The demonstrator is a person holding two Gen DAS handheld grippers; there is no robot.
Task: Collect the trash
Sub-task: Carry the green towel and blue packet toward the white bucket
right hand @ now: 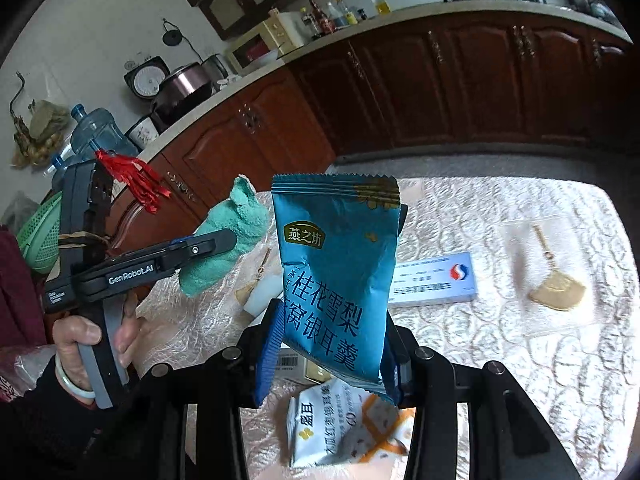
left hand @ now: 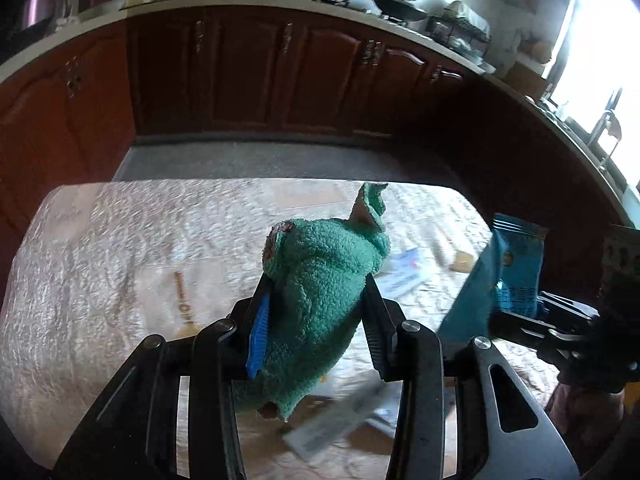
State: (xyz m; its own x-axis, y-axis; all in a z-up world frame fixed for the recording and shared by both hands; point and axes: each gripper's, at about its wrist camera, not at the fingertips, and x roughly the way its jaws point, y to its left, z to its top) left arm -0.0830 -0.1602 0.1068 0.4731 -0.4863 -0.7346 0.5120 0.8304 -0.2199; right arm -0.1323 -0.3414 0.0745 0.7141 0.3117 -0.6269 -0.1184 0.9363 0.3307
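The left gripper [left hand: 316,300] is clamped on a crumpled green terry cloth [left hand: 324,276], its black fingers pressing the bundle from both sides, with a blue ribbed pad [left hand: 258,332] showing on the left finger. The cloth bulges beyond the fingertips and hangs below them. In the right wrist view, a hand [right hand: 86,340] wraps the grey trigger handle of this gripper, a pale bangle at the wrist and a dark sleeve behind it.

The right gripper [right hand: 332,344] is closed on a blue foil snack packet [right hand: 340,264], gripping its lower part between blue ribbed pads [right hand: 270,356]; the packet stands upright above the fingertips. Both grippers tilt downward, side by side.
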